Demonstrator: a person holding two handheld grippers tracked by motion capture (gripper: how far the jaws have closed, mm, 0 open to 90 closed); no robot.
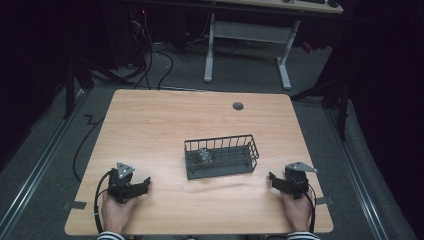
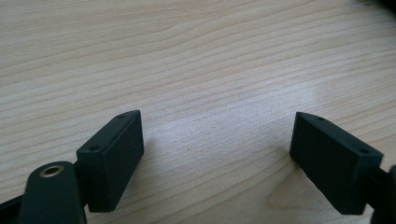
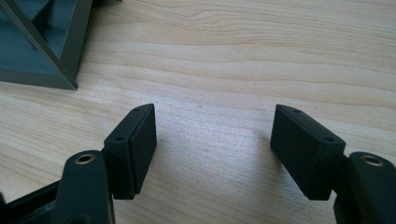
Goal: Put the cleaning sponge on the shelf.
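left gripper (image 1: 142,184) jaws wide apart, empty, parked on bench (image 1: 150,125) | right gripper (image 1: 274,180) same | basket (image 1: 221,156) between them, likely start pose

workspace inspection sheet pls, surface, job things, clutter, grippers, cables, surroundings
surface: light wooden table, with a round grommet hole near its far edge.
job's things: dark wire basket at the table's middle, upright, with a small shiny item inside at its left; too small to identify.
clutter: nothing seen.
grippers: left gripper held low over bare wood, jaws wide apart, nothing between them. right gripper likewise open and empty, a corner of the basket ahead of it.
cables: a black cable loops from the left gripper; more cables lie on the floor beyond.
surroundings: grey floor, the white legs of a desk behind, dark edges.
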